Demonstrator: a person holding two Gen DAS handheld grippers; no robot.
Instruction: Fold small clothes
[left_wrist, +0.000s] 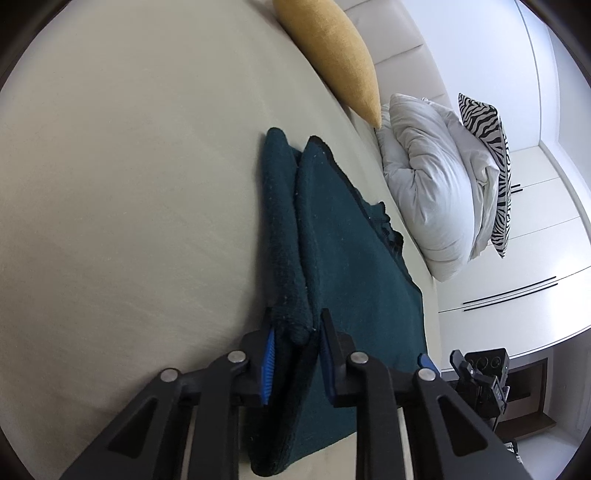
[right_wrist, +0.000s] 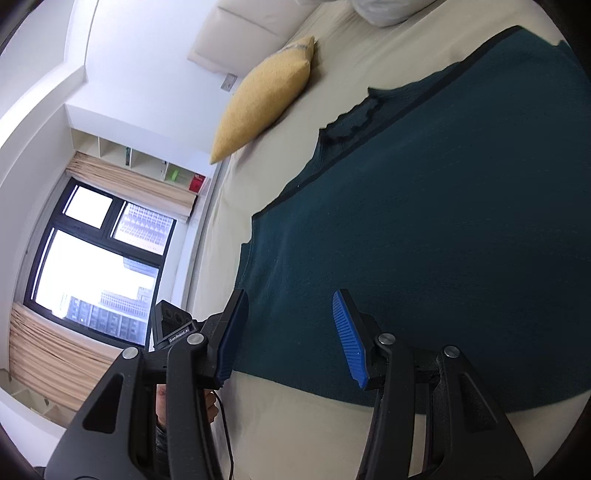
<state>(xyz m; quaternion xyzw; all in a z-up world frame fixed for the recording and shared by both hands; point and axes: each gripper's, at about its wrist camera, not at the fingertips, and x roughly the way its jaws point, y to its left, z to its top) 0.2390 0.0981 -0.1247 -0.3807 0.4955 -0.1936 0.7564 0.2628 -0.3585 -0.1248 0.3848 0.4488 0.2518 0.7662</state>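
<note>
1. We see a dark teal knit garment (left_wrist: 332, 236) lying on a cream-sheeted bed (left_wrist: 129, 166); the right wrist view shows it spread flat, with a darker trim line running along it and a ribbed neckline near its far edge (right_wrist: 424, 221).
2. Our left tool (left_wrist: 295, 328) is clenched on a folded-over edge of the garment: a thick roll of teal fabric sits between the two blue pads (left_wrist: 269, 354), and both pads press against it.
3. From the left tool the gripped fold runs away as a raised ridge, lying beside and partly on the flatter body of the garment.
4. Our right tool (right_wrist: 291, 328) is released, its jaws wide apart; the blue pads (right_wrist: 349, 339) hang over the near hem of the garment, and we cannot tell whether the tips touch the cloth.
5. A yellow cushion (right_wrist: 266, 99) rests on the bed near the headboard, well apart from the garment.
6. A crumpled white duvet (left_wrist: 436, 184) is piled at the head of the bed, with a zebra-print cushion (left_wrist: 484, 122) leaning against it.
7. A dark-framed window (right_wrist: 96, 258) with beige curtains shows in the right wrist view.
</note>
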